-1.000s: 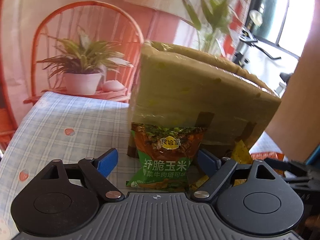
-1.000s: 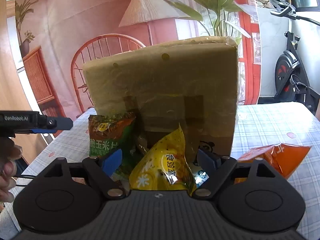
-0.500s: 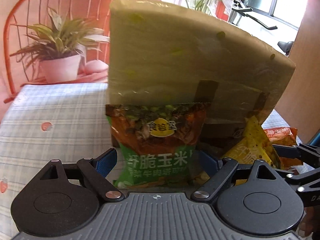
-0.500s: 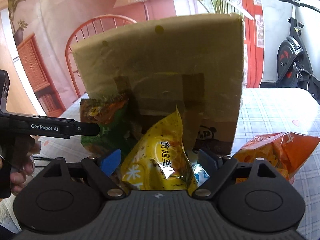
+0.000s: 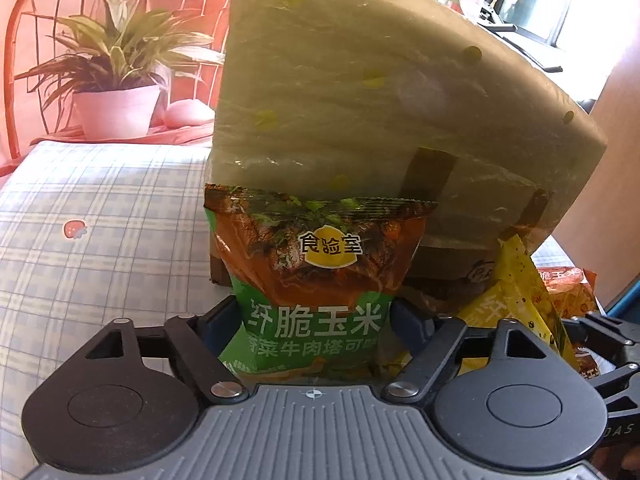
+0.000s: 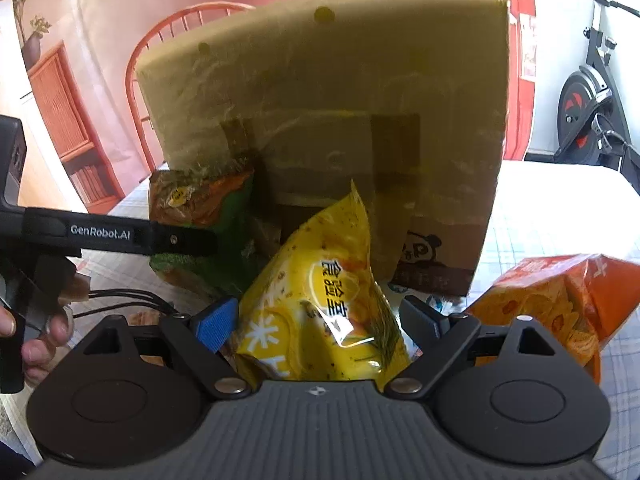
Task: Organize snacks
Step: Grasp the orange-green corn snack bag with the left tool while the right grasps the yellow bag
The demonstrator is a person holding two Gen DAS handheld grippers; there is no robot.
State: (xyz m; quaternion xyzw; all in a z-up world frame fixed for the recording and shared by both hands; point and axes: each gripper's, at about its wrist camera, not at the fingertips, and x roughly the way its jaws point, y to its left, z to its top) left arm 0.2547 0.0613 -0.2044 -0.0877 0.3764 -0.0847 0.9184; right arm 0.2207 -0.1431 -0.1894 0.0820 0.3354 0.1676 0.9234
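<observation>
A green and orange snack bag [image 5: 320,280] stands on the checked tablecloth [image 5: 100,220], leaning against a tall cardboard box [image 5: 380,100]. My left gripper [image 5: 316,316] straddles its lower part. Its jaws are closing and the pads sit right at the bag's side edges, with no squeeze showing. A yellow snack bag [image 6: 320,300] leans on the same box [image 6: 340,80], and my right gripper [image 6: 316,316] stands open around it with small gaps on both sides. An orange snack bag [image 6: 560,300] lies to the right. The green bag [image 6: 192,208] is partly hidden behind a left finger [image 6: 180,240].
A potted plant [image 5: 116,80] and an orange chair [image 5: 24,40] stand beyond the table's far edge. An exercise bike [image 6: 588,100] is at the right, off the table. A person's hand [image 6: 40,344] holds the left gripper. Bare tablecloth [image 6: 560,208] lies right of the box.
Both grippers have come forward and down, so the bags and box look larger. The left jaws have narrowed onto the green bag. The left finger reaches further into the right wrist view.
</observation>
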